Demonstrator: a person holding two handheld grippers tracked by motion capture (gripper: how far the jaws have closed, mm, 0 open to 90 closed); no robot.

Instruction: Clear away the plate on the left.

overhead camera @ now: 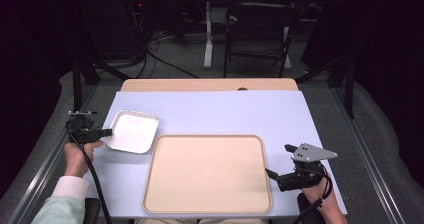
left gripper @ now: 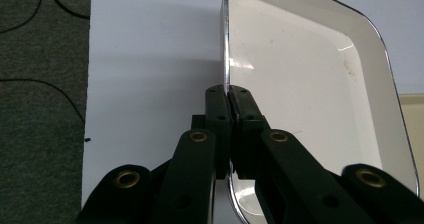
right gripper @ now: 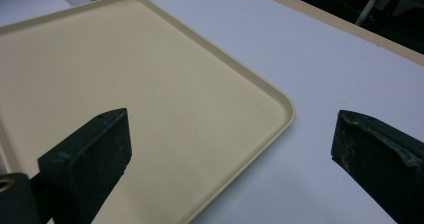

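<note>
bright tabletop, dark surroundings, soft focus

I am counting one white dish [overhead camera: 132, 130], one beige tray [overhead camera: 207, 173], two grippers and one chair [overhead camera: 259, 34] beyond.

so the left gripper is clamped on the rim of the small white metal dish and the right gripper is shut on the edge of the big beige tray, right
Not quite. The left gripper is clamped on the rim of the small white rectangular metal dish, but the right gripper holds nothing: its jaws stand wide open beside the corner of the big beige plastic tray, as the right gripper view shows.
</note>
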